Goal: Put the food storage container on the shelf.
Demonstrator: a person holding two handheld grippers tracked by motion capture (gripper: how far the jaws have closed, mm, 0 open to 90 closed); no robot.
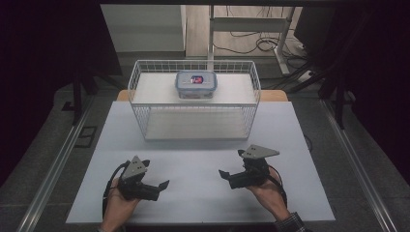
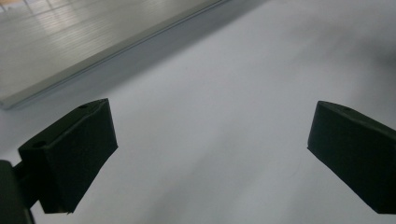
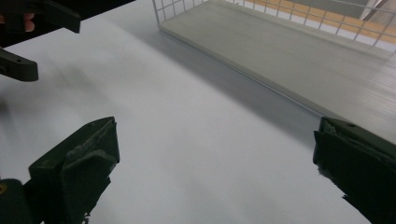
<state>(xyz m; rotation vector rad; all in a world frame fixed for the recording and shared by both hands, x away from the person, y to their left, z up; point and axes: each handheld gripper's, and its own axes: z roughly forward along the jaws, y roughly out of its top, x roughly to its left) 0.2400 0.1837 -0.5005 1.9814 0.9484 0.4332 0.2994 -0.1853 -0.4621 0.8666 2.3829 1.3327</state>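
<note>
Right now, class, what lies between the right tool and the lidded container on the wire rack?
In the high view, bare white table, then the wire rack's front mesh, separate the right tool from the container.

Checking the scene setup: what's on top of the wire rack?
A lidded clear container sits on the upper shelf of the wire rack. Something red and blue shows through its lid; the contents can't be made out.
</note>
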